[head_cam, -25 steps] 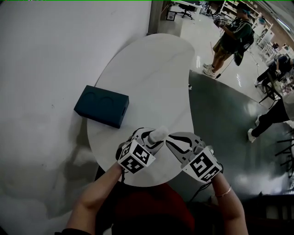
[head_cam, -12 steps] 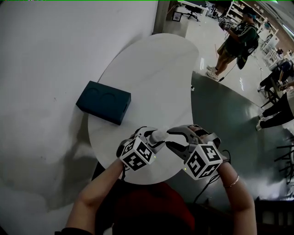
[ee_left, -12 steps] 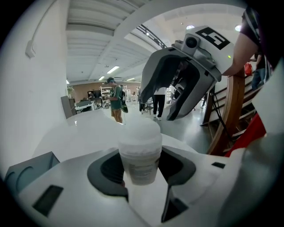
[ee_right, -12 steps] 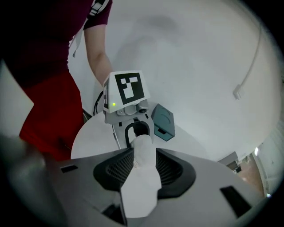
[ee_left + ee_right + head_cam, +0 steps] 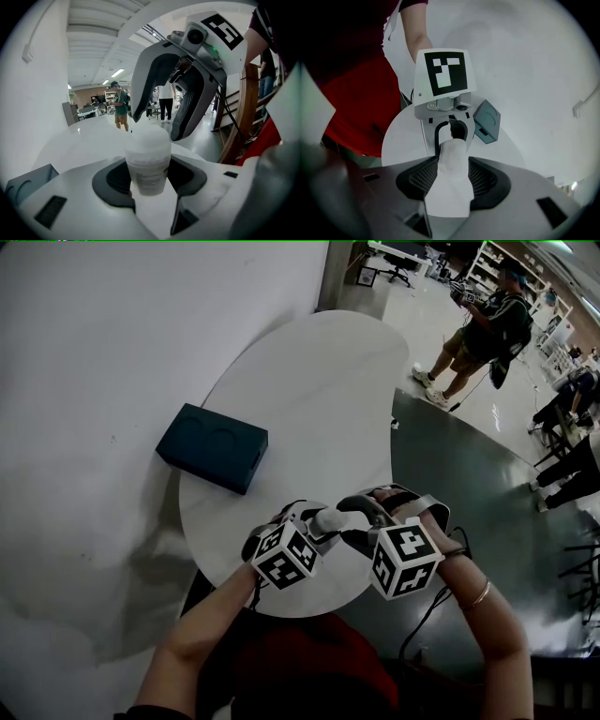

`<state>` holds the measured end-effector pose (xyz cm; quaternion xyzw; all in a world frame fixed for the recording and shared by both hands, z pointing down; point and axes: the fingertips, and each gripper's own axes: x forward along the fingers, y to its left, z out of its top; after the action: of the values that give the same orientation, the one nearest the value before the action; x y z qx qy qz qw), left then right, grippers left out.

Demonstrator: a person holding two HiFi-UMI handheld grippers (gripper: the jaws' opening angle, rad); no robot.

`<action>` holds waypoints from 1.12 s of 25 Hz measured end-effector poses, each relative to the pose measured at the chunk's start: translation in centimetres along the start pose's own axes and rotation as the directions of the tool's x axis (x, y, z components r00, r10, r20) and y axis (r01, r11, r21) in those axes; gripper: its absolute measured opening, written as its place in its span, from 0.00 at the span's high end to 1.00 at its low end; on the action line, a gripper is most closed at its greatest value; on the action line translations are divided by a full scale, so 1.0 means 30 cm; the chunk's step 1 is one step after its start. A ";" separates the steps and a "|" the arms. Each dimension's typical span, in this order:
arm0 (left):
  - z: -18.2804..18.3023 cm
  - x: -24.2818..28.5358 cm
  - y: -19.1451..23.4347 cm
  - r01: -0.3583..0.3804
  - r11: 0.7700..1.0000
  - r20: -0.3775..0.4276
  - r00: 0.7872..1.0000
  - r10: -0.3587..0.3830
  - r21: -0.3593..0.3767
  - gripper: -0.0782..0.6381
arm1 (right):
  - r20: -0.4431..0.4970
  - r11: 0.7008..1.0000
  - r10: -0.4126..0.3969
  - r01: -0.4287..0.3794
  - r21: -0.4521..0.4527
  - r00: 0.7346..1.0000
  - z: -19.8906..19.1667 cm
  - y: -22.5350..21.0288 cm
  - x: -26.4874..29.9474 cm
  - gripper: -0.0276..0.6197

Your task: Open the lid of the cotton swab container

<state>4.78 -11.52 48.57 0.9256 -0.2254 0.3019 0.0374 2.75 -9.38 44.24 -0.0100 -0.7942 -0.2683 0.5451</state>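
Left gripper view: left gripper point(image 5: 149, 171) is clamped on the cotton swab container point(image 5: 147, 150), with the dark pads pressing its lower body from both sides. The container is upright and translucent white, carried in the air over the table's near edge. Its lid point(image 5: 146, 138) looks seated on top. The right gripper point(image 5: 157, 126) comes in from above with jaws spread, one on each side of the lid and neither pad pressing it.

Right gripper view: same reading. The jaws have just been opening and stand wide. The container's lid end lies between the meshed pads, with a narrow gap on each side.

Writing: the label point(image 5: 149, 180) wraps the container's body and carries several lines of small print, too blurred to read. No brand can be made out. Each marker cube point(image 5: 284, 554) bears black-and-white square patterns, no letters.

Surface, head view: the table point(image 5: 309, 381) is white and kidney-shaped, with one long side close to a white wall point(image 5: 112, 324). A dark teal box point(image 5: 213, 448) lies at the table's wall-side edge, with two round recesses in its top. It is well apart from both grippers.

Room: the floor point(image 5: 450, 465) beyond the table is dark and glossy, turning paler further back. A person point(image 5: 487, 329) stands there, well apart from the table. Shelving point(image 5: 487, 259) runs along the back. A bracelet point(image 5: 480, 594) sits on the right wrist.
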 end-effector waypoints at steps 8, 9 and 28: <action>-0.009 0.017 0.007 -0.007 1.000 -0.007 1.000 0.007 0.026 0.58 | -0.052 0.998 0.040 -0.042 -0.042 0.998 -0.020 -0.015 0.038 0.66; -0.010 0.017 0.007 -0.008 1.000 -0.008 1.000 0.009 0.028 0.58 | -0.055 0.998 0.047 -0.049 -0.046 0.997 -0.020 -0.017 0.040 0.66; -0.015 0.005 0.011 -0.031 0.989 -0.007 0.999 0.032 0.142 0.58 | -0.099 0.975 0.205 -0.212 -0.065 0.974 -0.010 -0.006 0.066 0.66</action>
<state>4.51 -11.78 49.00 0.9209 -0.2177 0.3219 -0.0321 2.16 -10.21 45.97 -0.1016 -0.7521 -0.2397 0.6055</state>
